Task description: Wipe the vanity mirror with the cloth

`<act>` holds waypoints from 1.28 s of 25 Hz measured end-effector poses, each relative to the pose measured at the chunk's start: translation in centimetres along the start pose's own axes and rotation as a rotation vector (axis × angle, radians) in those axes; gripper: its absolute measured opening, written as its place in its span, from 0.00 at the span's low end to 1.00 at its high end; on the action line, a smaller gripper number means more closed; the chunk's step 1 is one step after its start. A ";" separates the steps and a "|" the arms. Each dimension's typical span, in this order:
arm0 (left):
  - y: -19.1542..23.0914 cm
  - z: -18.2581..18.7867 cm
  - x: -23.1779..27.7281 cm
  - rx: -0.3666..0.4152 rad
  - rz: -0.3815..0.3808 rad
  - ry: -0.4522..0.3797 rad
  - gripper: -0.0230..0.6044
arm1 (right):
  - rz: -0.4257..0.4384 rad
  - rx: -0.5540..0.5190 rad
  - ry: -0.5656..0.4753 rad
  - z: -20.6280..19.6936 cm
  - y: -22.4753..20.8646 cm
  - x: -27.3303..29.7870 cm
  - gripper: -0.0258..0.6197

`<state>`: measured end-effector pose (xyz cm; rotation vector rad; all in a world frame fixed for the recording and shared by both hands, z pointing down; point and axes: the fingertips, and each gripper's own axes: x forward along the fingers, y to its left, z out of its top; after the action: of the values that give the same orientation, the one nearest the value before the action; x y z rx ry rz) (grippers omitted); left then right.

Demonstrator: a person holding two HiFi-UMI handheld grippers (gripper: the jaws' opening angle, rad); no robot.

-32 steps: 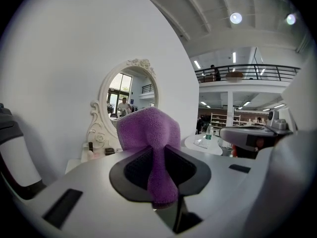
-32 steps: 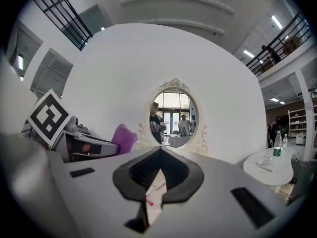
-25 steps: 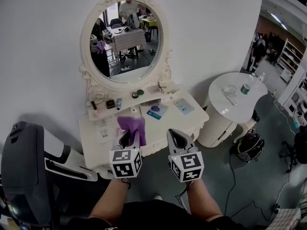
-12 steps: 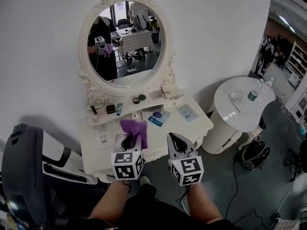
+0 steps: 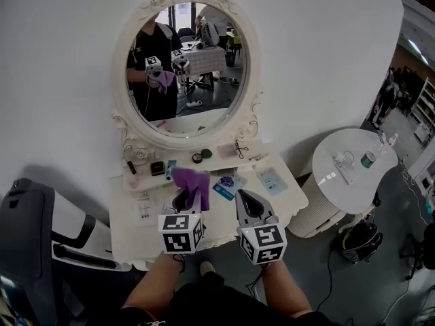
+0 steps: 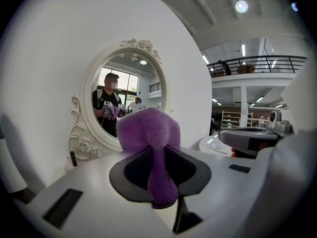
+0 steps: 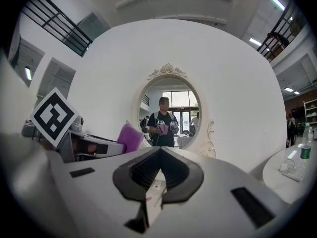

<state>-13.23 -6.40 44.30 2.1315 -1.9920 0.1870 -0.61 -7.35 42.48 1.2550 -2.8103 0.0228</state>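
While both tools hover low at centre frame, the left gripper (image 5: pixel 187 197) is clamped on the purple cloth (image 5: pixel 192 180) and the right gripper (image 5: pixel 246 202) is pinched closed on nothing. Farther off, at upper centre, the oval vanity mirror (image 5: pixel 185 66) looks untouched. The approach seems under way, and next the cloth must reach the glass.

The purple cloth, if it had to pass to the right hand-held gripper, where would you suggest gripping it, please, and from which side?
Probably the bunched fold of the purple cloth bulging past the left hand-held gripper's tips, approached from the right, where the right hand-held gripper sits shut and empty. It must open first. The rest is pinched between the left jaws.
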 end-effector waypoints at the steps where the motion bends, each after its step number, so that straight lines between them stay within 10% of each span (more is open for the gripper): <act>1: 0.3 0.4 0.7 -0.003 0.003 -0.005 0.16 | 0.004 -0.002 -0.001 0.3 -0.4 0.9 0.06; 32: 7.7 9.0 15.7 0.029 0.158 -0.082 0.16 | 0.266 -0.045 0.020 3.0 -5.8 21.4 0.06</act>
<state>-20.27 -24.22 39.94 2.0302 -2.2184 0.1575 -10.72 -27.24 40.78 0.8597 -2.9195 -0.0149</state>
